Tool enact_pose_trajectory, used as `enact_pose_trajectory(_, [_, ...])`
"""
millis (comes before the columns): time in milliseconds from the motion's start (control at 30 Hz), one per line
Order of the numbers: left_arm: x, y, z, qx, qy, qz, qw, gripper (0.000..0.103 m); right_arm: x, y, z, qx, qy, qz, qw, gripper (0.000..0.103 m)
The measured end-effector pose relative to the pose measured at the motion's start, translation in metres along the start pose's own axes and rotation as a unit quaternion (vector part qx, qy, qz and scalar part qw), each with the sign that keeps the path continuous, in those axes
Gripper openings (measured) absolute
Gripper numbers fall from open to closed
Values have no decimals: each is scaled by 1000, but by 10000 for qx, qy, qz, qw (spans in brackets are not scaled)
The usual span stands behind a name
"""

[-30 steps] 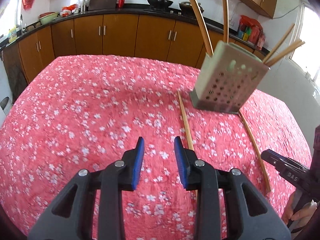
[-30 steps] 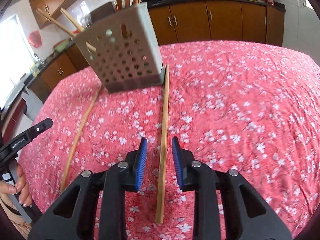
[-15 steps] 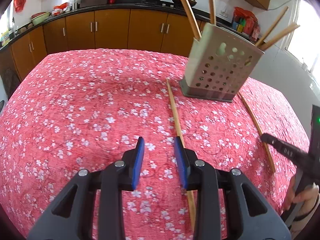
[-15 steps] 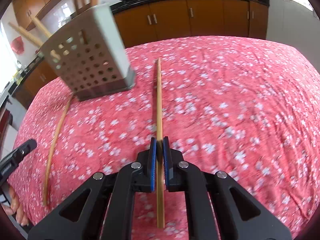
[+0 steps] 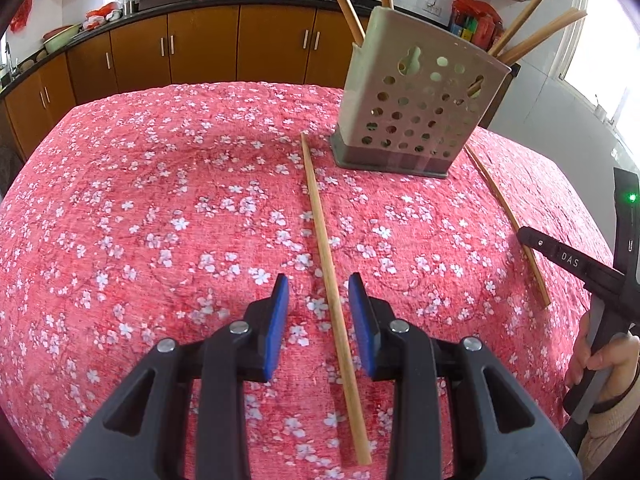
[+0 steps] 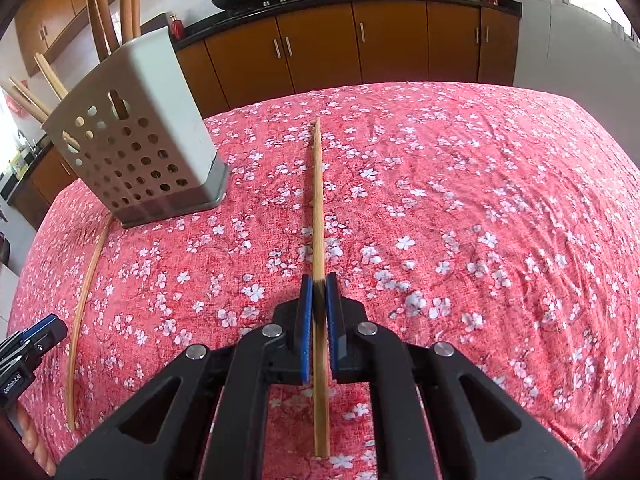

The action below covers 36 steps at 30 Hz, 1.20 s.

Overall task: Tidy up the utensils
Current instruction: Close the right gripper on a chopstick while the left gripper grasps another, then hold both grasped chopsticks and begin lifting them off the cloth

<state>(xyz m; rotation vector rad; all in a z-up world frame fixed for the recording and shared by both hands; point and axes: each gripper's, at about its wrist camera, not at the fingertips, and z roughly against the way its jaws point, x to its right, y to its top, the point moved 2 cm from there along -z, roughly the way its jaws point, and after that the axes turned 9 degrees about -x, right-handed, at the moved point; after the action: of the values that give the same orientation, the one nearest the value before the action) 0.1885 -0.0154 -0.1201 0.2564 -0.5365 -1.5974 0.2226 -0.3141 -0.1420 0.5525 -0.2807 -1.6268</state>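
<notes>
A grey perforated utensil holder (image 5: 416, 116) stands on the red floral tablecloth (image 5: 160, 200) with several wooden chopsticks upright in it; it also shows in the right wrist view (image 6: 136, 148). My left gripper (image 5: 319, 294) is open, its blue pads on either side of a wooden chopstick (image 5: 324, 240) that lies on the cloth. My right gripper (image 6: 319, 292) is shut on another wooden chopstick (image 6: 317, 200), which points away along the cloth. In the left wrist view the right gripper (image 5: 560, 256) shows at the right edge over that chopstick (image 5: 500, 204).
Brown kitchen cabinets (image 5: 200, 48) and a dark counter with pans run along the back wall. The table's edges curve away left and right. My left gripper's tip (image 6: 28, 344) and the chopstick beside it (image 6: 86, 288) show at the left of the right wrist view.
My left gripper moved right and now straddles its chopstick. My right gripper closed on its chopstick half a second ago and still holds it; the holder looks a bit closer.
</notes>
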Motion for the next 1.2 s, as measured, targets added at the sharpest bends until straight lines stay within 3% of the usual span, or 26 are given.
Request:
enact_pose_trajectory(200, [12,0,-11,-93,87,-136,9998,29,-2,-2,-2,0,9,8,10000,8])
enact_pose_trajectory(267, [13,-1,-17,-150,199,-162,9996,15,-2,-5,-1,2,-3,17,10000,8])
enact_pose_trajectory(333, [15,-1,-21,-127,357,-155,9992,9,-5,-10,1,4,-22,37,10000,8])
enact_pose_trajectory(700, [-39,48,-43,-141,716,507,9960,8,-16,-3,-2,-5,38,196,9998,8])
enact_pose_trajectory(1000, [-55,68,-53,145,914,373,9950,13,-26,4,-9,61,-61,298,9995,9])
enact_pose_trajectory(1200, [-57,66,-53,169,819,466,9954,14,-26,3,-8,65,-157,360,9992,9])
